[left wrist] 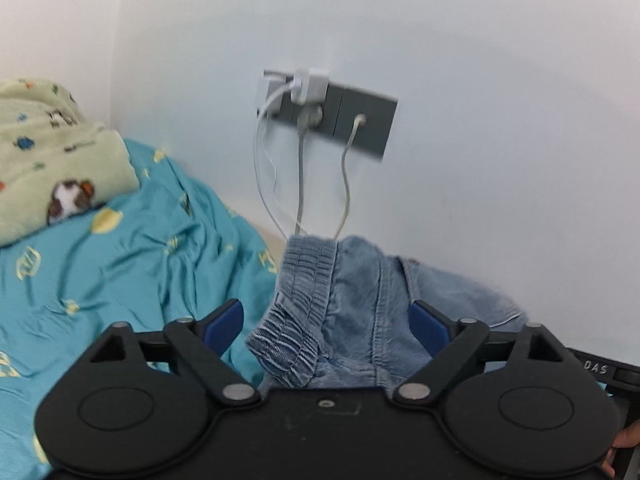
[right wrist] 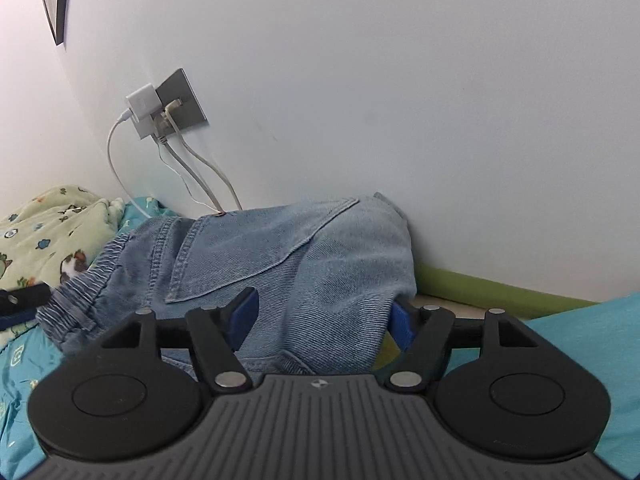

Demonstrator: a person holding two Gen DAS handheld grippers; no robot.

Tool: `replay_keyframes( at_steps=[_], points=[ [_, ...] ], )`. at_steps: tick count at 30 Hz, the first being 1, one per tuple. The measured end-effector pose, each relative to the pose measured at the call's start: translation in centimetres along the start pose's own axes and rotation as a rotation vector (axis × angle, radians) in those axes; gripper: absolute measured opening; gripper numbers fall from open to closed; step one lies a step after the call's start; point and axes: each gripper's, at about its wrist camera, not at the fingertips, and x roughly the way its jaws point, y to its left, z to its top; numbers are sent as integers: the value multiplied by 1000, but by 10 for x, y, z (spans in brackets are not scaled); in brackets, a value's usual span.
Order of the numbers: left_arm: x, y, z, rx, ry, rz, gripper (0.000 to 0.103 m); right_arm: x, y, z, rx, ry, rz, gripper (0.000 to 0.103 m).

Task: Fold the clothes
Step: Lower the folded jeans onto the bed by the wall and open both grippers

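Note:
A folded pair of light blue jeans [left wrist: 352, 292] lies on the teal bed sheet [left wrist: 120, 272] against the white wall. In the left wrist view its elastic waistband [left wrist: 296, 320] sits between the jaws of my left gripper [left wrist: 324, 320], which stand wide apart, the left pad clear of the cloth. In the right wrist view the jeans [right wrist: 280, 248] show a back pocket, and the denim fills the gap of my right gripper [right wrist: 323, 320]. Its blue pads [right wrist: 244, 316] stand apart and do not pinch the cloth.
A green patterned blanket [left wrist: 52, 152] is heaped at the left on the bed. A grey wall socket [left wrist: 340, 116] with white chargers and hanging cables [left wrist: 300, 184] is just above the jeans. A green strip [right wrist: 500, 288] runs along the wall's foot.

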Motion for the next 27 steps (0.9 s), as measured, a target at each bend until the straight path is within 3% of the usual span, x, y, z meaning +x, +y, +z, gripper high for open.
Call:
replay_keyframes(
  at_steps=[3,7,13,22,27],
  points=[
    [-28,-5,4,15,-30,17,96,-13,-1,3,2,1,-3,71],
    [-62,-6,8,17,-61,57,97,-35,0,9,-23,-39,-9,80],
    [-116,-3,14,11,-123,133,100,-62,13,25,-64,-55,47,84],
    [-214,24,11,-1,-212,292,102,-99,74,36,-147,-100,190,94],
    [-264,49,2,16,-222,401,103,-110,124,34,-211,-107,277,95]
  ],
)
